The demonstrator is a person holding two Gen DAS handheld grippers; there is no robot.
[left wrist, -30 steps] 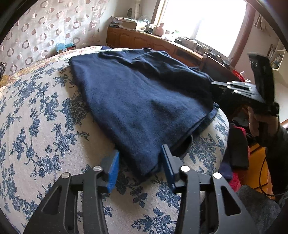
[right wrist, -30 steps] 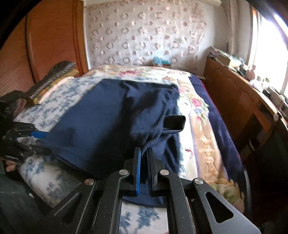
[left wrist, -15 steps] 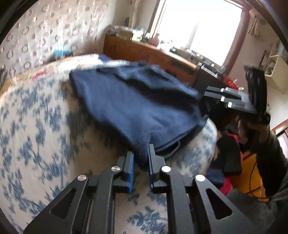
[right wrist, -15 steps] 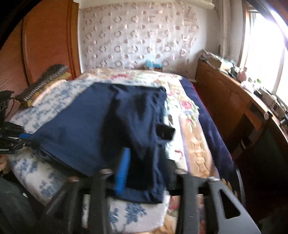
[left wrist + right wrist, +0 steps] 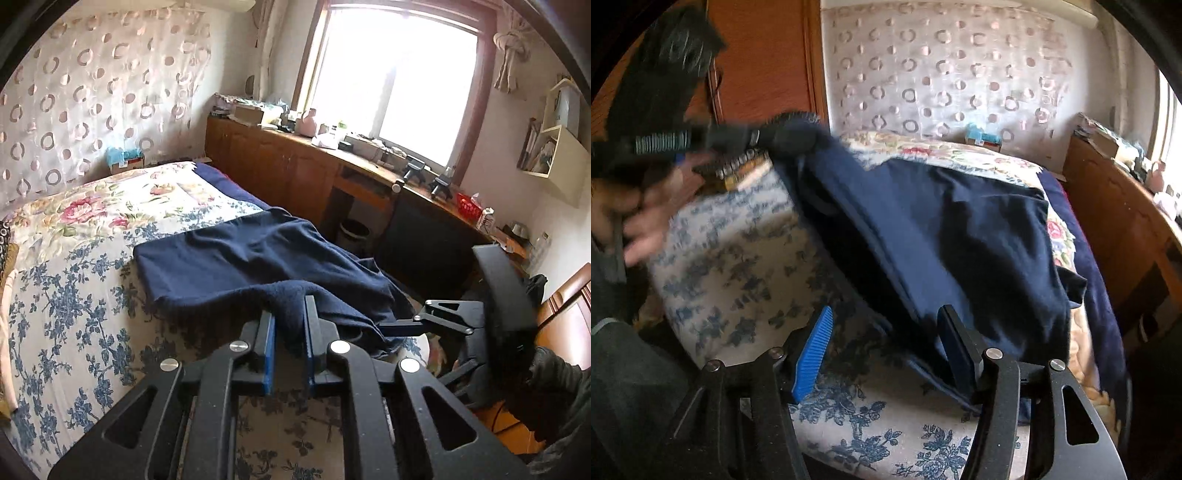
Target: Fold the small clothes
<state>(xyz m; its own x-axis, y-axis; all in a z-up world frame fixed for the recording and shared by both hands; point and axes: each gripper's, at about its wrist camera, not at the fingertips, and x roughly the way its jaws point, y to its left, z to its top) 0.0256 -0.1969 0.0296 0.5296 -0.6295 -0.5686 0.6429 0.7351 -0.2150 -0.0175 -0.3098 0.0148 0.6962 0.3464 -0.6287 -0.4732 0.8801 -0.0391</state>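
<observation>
- The left gripper (image 5: 289,334) is gripping a bunched corner of the garment (image 5: 258,266), jaws nearly together with dark blue cloth pinched between them.
- That corner is rising off the bed (image 5: 74,295), so the near edge of the garment is hanging in a slope from the jaws down to the sheet.
- The rest of the garment is lying flat on the bed, its far edge sitting straight across the blue-flowered sheet and near the rose-patterned cover beyond.
- The right gripper (image 5: 886,347) is opening its jaws; the blue pads are standing apart and pressing on nothing.
- In the right wrist view, the garment's lower hem is passing just behind the right-hand pad (image 5: 955,347), while the left-hand pad (image 5: 812,350) is sitting over bare sheet.
- The garment's right side is drooping over the bed edge toward the wooden counter (image 5: 295,162), with only a narrow gap between bed and counter.
- Left of the garment, a wide stretch of sheet is lying open.
- A hand (image 5: 639,218), blurred, is holding the left gripper above the bed's left edge in the right wrist view.
</observation>
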